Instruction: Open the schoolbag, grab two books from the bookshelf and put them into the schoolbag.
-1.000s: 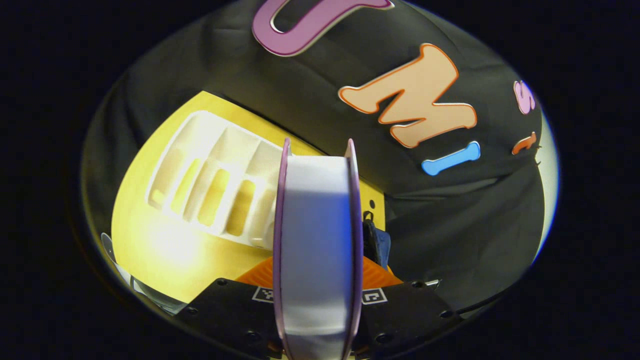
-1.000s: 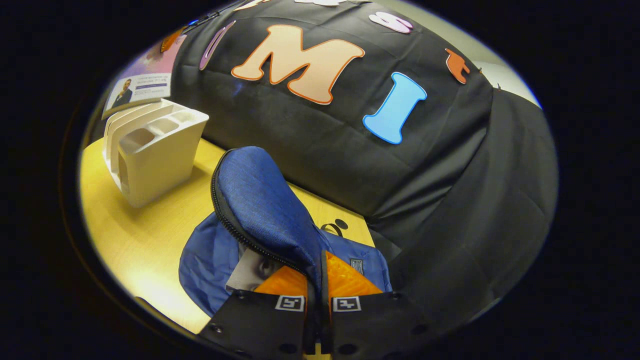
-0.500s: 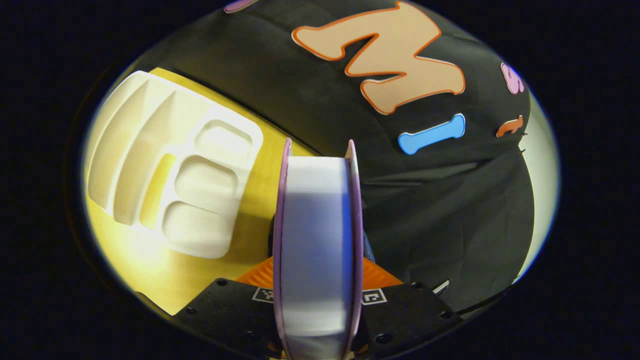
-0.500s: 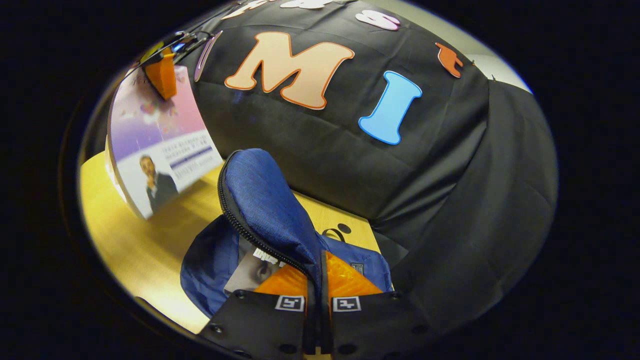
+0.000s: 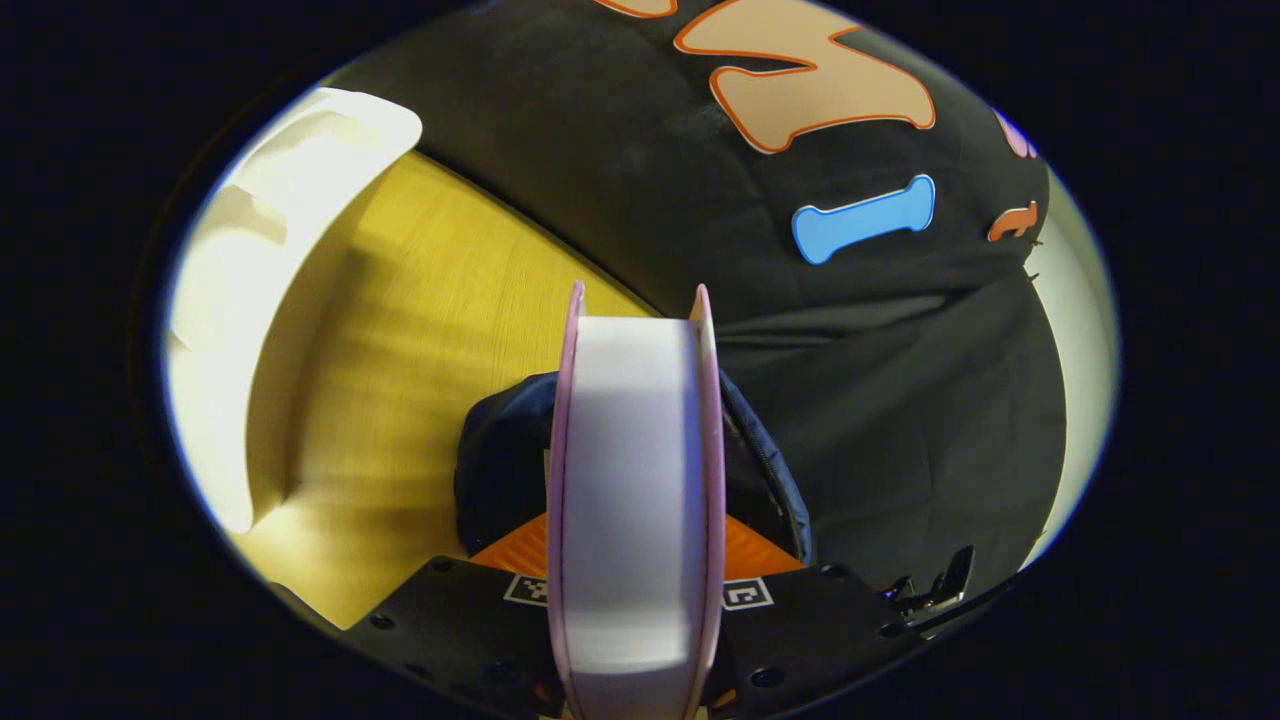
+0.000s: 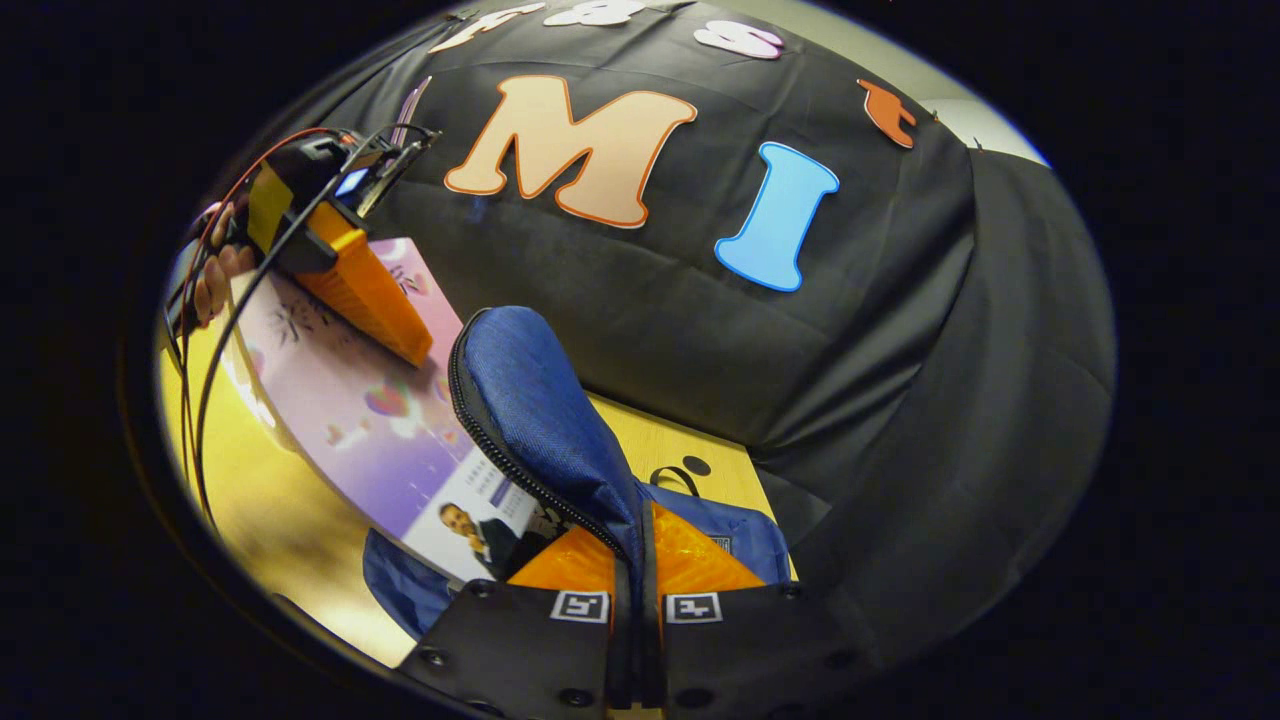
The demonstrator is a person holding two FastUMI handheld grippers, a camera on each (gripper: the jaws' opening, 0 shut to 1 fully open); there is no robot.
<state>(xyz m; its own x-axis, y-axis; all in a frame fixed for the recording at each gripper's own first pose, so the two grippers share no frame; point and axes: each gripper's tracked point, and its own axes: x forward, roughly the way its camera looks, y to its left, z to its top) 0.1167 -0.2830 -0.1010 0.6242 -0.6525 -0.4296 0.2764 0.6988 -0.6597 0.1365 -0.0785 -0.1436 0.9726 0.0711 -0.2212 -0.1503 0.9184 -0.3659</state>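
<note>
A book (image 5: 630, 480) is being clamped edge-on by the left gripper (image 5: 632, 545) over the open bag (image 5: 500, 450) (on the yellow table (image 5: 420, 300)); the flap (image 6: 530, 400) is being pinched upright by the right gripper (image 6: 636, 555)

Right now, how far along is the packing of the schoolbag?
Done: the schoolbag is open, its flap pinched up by the right gripper. In hand: the left gripper clamps a book, its lower end at the bag's mouth. Left: lowering it in fully. Whether another book is already inside, I cannot tell.

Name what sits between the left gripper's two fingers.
A thick book, page edge facing the camera in the left gripper view, clamped by the left gripper above the open schoolbag.
</note>
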